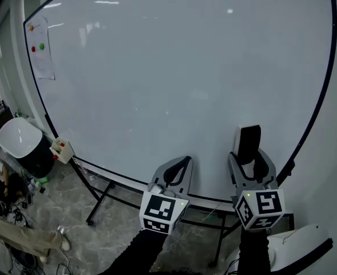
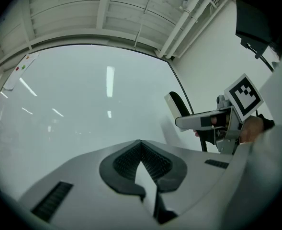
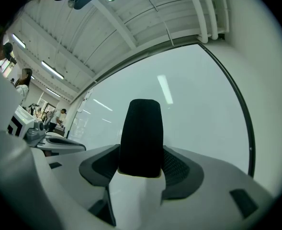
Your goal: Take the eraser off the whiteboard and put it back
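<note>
The eraser (image 1: 249,137) is pinched upright between the right gripper's (image 1: 249,156) fingers, near the whiteboard's (image 1: 157,67) lower right. It should be laid flat against the board before release. The left gripper's (image 1: 179,166) fingers are pressed together, empty.

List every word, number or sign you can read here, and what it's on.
No text is readable.
Paper sheet on the whiteboard: print too small to read.
Cubes on left gripper and right gripper: square patterns, no letters.
Eraser: no print visible.
</note>
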Demonstrator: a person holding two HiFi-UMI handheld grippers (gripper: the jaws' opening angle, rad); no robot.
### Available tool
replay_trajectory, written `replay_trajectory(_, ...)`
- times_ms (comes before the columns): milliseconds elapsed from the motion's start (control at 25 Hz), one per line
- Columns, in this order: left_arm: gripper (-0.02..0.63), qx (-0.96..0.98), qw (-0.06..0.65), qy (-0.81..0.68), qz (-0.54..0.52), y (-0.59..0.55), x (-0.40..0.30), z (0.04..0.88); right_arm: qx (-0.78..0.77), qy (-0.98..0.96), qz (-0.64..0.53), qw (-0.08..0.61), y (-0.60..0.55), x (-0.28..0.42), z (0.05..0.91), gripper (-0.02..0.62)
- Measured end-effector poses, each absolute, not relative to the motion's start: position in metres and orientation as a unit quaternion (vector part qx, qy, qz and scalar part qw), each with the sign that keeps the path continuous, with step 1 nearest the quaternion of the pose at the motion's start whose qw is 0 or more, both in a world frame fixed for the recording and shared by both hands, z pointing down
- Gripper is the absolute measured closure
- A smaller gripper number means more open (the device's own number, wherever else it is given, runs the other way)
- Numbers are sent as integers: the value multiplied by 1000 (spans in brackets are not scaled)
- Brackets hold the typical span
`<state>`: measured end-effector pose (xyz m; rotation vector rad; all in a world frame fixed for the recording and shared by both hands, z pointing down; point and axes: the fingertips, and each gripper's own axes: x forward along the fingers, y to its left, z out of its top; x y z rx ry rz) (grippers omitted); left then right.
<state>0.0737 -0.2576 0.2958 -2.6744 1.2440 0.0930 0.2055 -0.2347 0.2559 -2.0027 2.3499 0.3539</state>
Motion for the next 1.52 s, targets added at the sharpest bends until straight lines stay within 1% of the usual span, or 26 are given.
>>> replay_trajectory(640, 600, -889, 132, 432, 74, -306, 4, 228, -633, 758, 157, 23, -272, 126, 191, 319)
replay_trajectory(960, 600, -880, 170, 435, 88, -319, -16, 183, -622, 765, 164, 27, -286, 98, 170, 319)
replay_trajectory(1200, 600, -859, 204, 458, 98, -319, -39, 150, -630, 757, 172, 33, -286, 87, 142, 319)
replay_trajectory(1520, 600, -847, 213, 473, 119, -323, -65, 121, -627, 753, 197, 34, -284, 73, 112, 319)
